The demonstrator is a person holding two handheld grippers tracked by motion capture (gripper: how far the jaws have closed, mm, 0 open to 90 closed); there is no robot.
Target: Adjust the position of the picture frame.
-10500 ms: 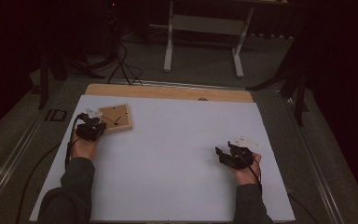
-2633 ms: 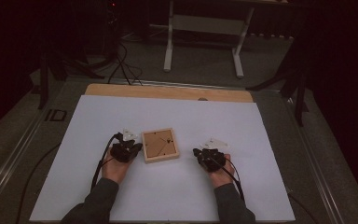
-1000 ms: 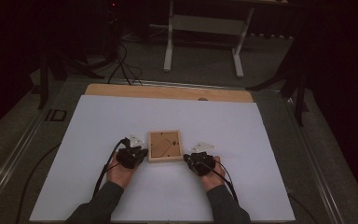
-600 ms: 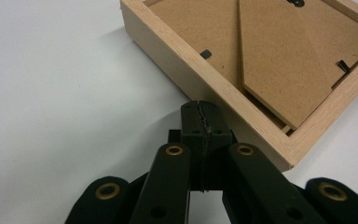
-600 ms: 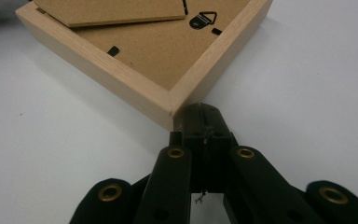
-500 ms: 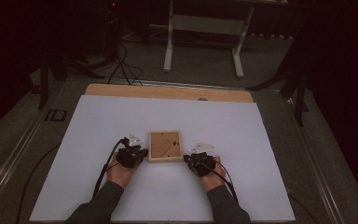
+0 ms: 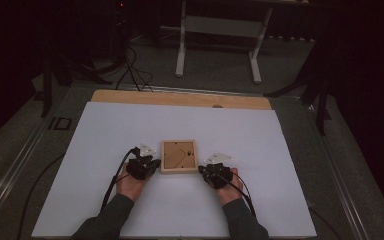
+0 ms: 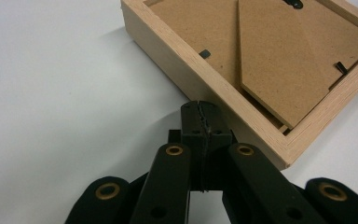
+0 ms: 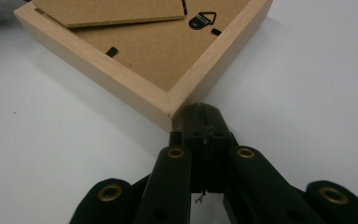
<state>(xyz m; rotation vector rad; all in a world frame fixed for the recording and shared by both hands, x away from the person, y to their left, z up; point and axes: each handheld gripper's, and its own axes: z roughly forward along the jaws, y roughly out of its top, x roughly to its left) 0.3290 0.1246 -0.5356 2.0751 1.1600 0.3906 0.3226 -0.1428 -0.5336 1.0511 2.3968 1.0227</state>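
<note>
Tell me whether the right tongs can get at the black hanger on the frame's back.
Probably yes. The right tongs, shut, sit at the corner of the wooden frame, back side up. The hanger lies just past that corner with nothing over it.

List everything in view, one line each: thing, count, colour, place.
Picture frame: one, pale wood with brown backing, lying back up at the middle of the sheet, between the two claws.
Hanger: one, black, on the frame's backing.
White sheet: one, covering the table.
Table: one, wooden edge showing at the far side.
Stand: one, grey, on the floor beyond the table.
Left claw: one, black, shut, tip against the frame's side.
Right claw: one, black, shut, tip at a frame corner.
Hands: two, behind the claws.
</note>
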